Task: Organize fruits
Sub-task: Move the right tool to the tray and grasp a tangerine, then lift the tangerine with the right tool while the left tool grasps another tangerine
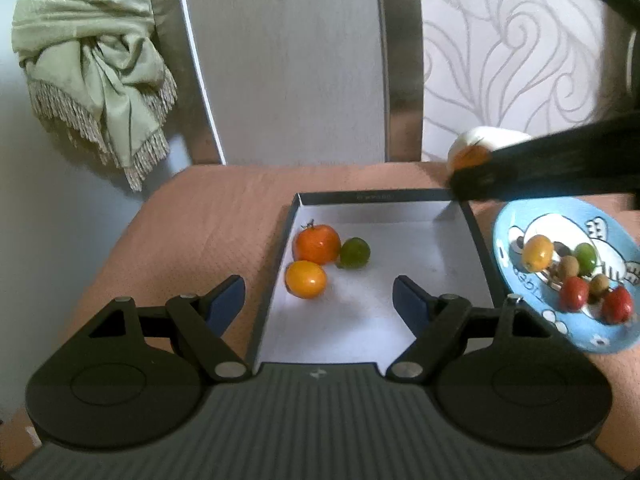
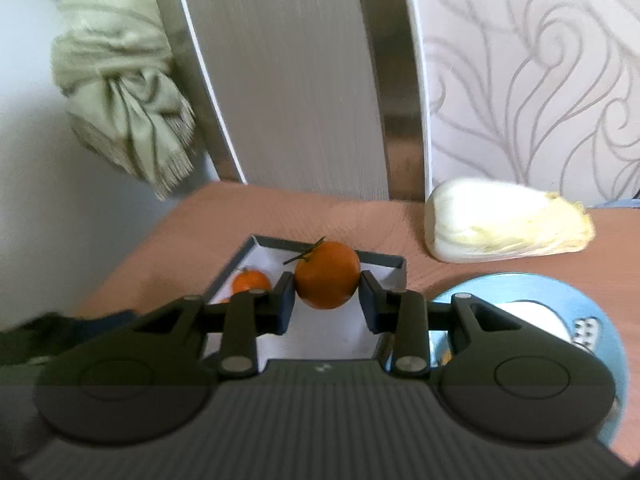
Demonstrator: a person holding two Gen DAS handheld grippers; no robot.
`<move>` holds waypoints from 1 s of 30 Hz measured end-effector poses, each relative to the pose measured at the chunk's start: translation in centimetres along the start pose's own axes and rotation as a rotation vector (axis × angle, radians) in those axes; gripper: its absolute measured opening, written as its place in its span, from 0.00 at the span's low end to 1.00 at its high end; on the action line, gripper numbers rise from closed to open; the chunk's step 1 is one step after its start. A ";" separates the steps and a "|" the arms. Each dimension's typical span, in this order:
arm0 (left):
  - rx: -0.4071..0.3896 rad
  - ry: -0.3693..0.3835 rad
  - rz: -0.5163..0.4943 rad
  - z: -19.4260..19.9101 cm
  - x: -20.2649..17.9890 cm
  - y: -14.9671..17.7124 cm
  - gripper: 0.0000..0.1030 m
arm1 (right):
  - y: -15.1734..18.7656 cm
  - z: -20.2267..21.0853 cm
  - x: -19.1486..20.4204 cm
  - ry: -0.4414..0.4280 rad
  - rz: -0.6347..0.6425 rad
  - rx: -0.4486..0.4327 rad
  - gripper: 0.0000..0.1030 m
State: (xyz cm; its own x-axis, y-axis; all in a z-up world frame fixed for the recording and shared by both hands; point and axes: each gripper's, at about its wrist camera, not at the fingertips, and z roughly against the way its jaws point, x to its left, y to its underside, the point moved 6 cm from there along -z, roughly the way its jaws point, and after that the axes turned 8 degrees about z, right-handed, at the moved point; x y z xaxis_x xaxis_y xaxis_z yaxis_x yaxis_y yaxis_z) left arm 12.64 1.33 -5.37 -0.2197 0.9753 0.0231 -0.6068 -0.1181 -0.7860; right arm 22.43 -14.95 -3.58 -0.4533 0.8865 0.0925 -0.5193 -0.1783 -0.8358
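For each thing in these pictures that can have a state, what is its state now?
left gripper: open, holds nothing, over the box.
right gripper: shut on the orange.
orange: gripped, lifted above the box.
box: open, holds three fruits.
plate: flat on the table, holds small fruits.
cabbage: lying on its side.
curtain: tied in a knot.

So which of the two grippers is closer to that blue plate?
Right. The right gripper, shut on an orange, hangs at the blue plate's far edge; the left gripper sits open over the box beside it.
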 end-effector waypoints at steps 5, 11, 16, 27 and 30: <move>0.046 -0.045 0.047 -2.5 -2.0 0.0 0.82 | 0.2 4.3 -0.5 0.012 -0.017 -0.036 0.37; 0.112 -0.171 0.167 -5.9 -2.3 0.2 0.81 | 0.9 7.7 -1.2 0.052 -0.030 -0.034 0.37; 0.155 -0.264 0.254 -8.2 -1.7 0.6 0.80 | 1.5 9.8 -1.8 0.082 -0.052 -0.025 0.37; 0.147 -0.248 0.366 -10.7 -1.0 -1.0 0.62 | 2.2 12.9 -2.5 0.121 -0.084 -0.037 0.37; 0.143 -0.247 0.358 -10.7 -0.9 -1.3 0.48 | 2.3 13.5 -2.5 0.130 -0.090 -0.045 0.37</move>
State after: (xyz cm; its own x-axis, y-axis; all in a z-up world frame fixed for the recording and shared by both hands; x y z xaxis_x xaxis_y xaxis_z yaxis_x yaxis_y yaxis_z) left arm 21.84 2.58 -10.98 -0.5995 0.7969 -0.0742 -0.5551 -0.4808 -0.6787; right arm 12.63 -23.30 1.58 -0.3074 0.9464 0.0995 -0.5192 -0.0792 -0.8510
